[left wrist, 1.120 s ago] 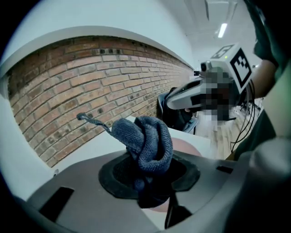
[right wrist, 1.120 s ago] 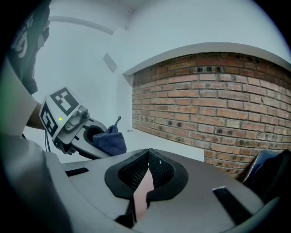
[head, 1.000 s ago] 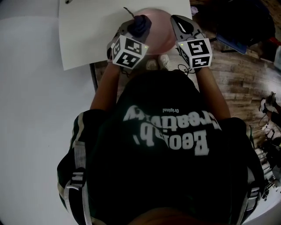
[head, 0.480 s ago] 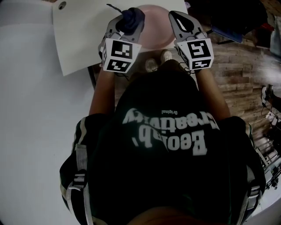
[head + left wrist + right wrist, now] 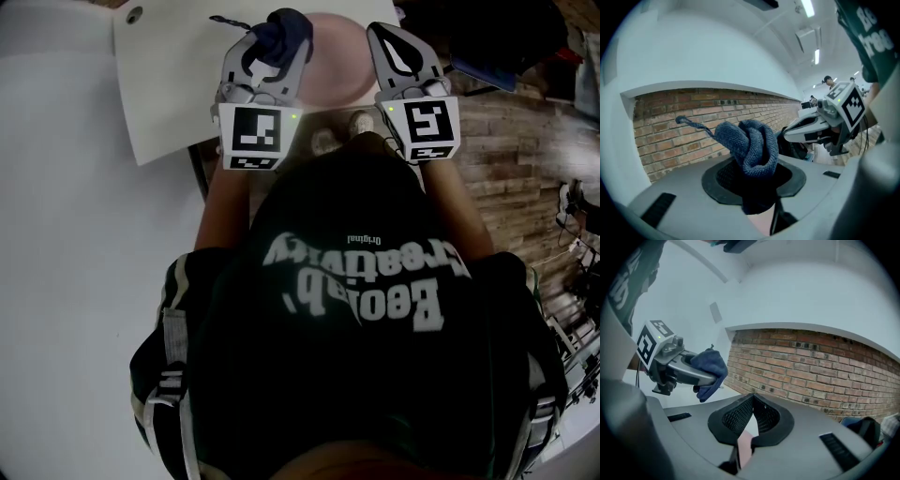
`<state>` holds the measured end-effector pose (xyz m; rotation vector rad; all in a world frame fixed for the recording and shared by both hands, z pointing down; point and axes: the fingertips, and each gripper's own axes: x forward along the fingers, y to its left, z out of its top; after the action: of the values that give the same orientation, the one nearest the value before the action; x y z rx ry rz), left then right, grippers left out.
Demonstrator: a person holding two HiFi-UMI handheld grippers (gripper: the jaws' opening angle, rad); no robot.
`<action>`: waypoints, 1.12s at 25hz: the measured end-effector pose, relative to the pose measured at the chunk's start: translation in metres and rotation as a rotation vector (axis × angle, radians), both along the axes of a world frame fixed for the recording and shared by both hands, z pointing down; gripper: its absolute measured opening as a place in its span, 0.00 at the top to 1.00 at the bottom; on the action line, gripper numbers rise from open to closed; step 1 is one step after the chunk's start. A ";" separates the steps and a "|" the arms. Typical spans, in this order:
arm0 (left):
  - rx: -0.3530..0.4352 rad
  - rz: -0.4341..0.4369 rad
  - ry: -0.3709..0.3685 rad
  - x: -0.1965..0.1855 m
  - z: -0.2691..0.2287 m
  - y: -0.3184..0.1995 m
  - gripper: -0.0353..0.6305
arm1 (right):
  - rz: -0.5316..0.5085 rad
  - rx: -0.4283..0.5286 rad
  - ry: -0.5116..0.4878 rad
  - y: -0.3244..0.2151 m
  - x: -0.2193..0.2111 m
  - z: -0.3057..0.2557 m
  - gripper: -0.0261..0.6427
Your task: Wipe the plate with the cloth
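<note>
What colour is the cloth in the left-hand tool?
Dark blue; the cloth shows best in the left gripper view.

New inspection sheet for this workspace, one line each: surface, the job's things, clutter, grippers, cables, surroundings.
Surface: white tabletop, in front of the person.
Job's things: pink plate between the two grippers; dark blue cloth, bunched up.
Clutter: nothing seen.
Grippers: left gripper shut on the cloth; right gripper shut on the plate's rim.
Cables: thin dark cords on the floor at far right, too small to tell more.
Surroundings: brick wall; wood-plank floor.
</note>
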<state>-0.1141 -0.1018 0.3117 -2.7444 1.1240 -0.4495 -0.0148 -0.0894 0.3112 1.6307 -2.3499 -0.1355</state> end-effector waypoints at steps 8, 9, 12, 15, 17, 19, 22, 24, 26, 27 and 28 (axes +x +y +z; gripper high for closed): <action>0.070 -0.013 0.074 -0.004 -0.020 0.000 0.74 | 0.003 0.037 0.030 0.002 0.000 -0.011 0.97; 0.077 -0.012 0.077 -0.004 -0.020 0.000 0.74 | 0.005 0.043 0.033 0.003 0.000 -0.010 0.97; 0.096 -0.006 0.074 -0.004 -0.019 0.001 0.74 | 0.008 0.067 0.048 0.006 -0.001 -0.009 0.97; 0.095 -0.002 0.080 -0.003 -0.018 0.000 0.74 | 0.006 0.080 0.065 0.005 -0.004 -0.011 0.97; 0.094 0.001 0.081 -0.002 -0.018 0.001 0.74 | 0.002 0.085 0.064 0.005 -0.005 -0.013 0.97; 0.097 0.001 0.073 -0.002 -0.019 0.001 0.74 | -0.003 0.088 0.061 0.005 -0.006 -0.014 0.97; 0.094 0.001 0.078 0.000 -0.021 0.002 0.74 | -0.012 0.091 0.056 0.007 -0.006 -0.017 0.97; 0.093 0.000 0.079 -0.001 -0.021 0.002 0.74 | -0.018 0.090 0.053 0.007 -0.008 -0.017 0.97; 0.091 -0.003 0.080 -0.003 -0.021 0.001 0.74 | -0.024 0.085 0.052 0.006 -0.011 -0.016 0.97; 0.090 -0.004 0.080 -0.004 -0.021 0.001 0.74 | -0.027 0.082 0.052 0.006 -0.013 -0.016 0.97; 0.089 -0.005 0.079 -0.005 -0.021 0.000 0.74 | -0.029 0.079 0.052 0.006 -0.013 -0.016 0.97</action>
<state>-0.1189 -0.1017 0.2903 -2.7038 1.1403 -0.2863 -0.0282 -0.0838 0.2953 1.6091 -2.3572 -0.2774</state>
